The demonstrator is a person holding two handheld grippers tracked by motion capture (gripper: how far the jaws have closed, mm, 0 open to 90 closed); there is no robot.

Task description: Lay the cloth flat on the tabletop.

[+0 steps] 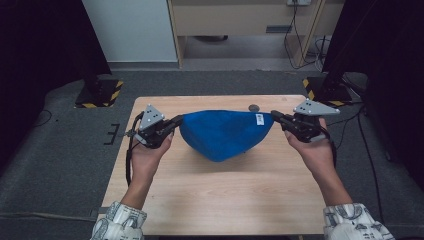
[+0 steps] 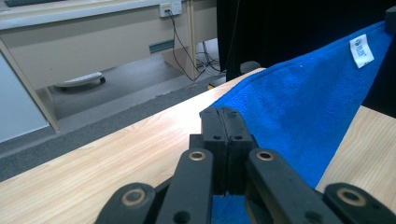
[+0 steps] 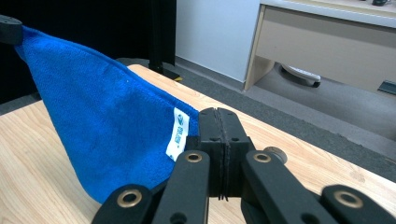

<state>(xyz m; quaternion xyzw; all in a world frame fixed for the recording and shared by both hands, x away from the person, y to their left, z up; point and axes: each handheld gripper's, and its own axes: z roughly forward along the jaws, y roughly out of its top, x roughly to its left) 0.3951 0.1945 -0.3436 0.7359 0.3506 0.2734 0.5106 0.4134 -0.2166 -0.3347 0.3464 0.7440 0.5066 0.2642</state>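
A blue cloth [image 1: 222, 134] hangs stretched between my two grippers above the wooden table [image 1: 215, 195], its top edge taut and its lower part sagging to a point. My left gripper [image 1: 178, 121] is shut on the cloth's left corner. My right gripper [image 1: 275, 116] is shut on the right corner, beside a small white label [image 1: 260, 119]. In the left gripper view the cloth [image 2: 303, 107] runs away from the shut left gripper [image 2: 222, 111] toward the label [image 2: 362, 50]. In the right gripper view the cloth [image 3: 102, 126] and label [image 3: 178, 134] sit just left of the shut right gripper [image 3: 218, 112].
A small dark round object [image 1: 254, 107] lies at the table's far edge, behind the cloth. Grey carpet surrounds the table. Stand bases with yellow-black tape [image 1: 100, 92] flank the far corners. A desk and cables [image 1: 295, 35] stand at the back.
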